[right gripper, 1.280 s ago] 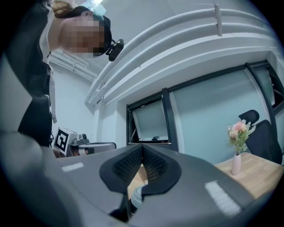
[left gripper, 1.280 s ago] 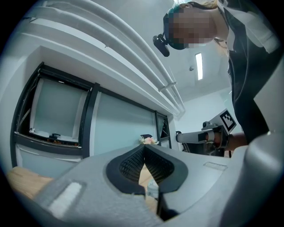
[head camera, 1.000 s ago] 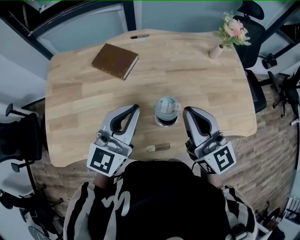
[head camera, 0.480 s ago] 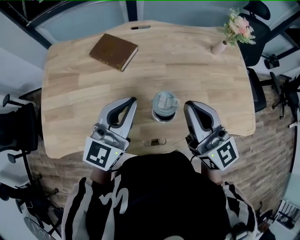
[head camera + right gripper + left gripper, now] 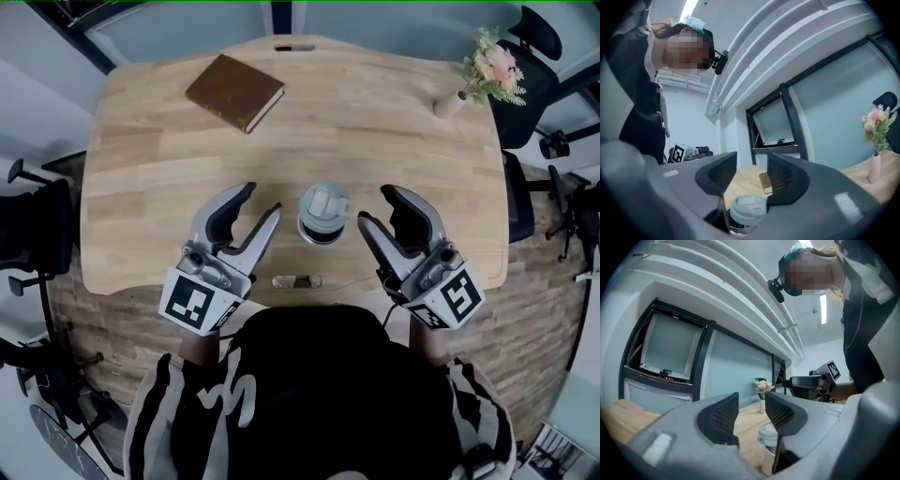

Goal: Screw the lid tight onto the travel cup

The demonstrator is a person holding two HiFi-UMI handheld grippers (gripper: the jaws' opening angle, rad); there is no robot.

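Head view shows the left gripper (image 5: 262,199) at eight o'clock and the right gripper (image 5: 373,206) at four o'clock of the travel cup (image 5: 323,225), its lid (image 5: 324,201) on top. Both sets of jaws have just been opening and stand moderately apart and empty, probably readying a grasp.

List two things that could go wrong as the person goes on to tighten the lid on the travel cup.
1. The left gripper and right gripper have just been opening, with nothing between their jaws, so the travel cup stands unheld. Turning the lid before the body is clamped could spin or tip it.
2. The cup stands not far from the near edge of the table; a knock might push it off.
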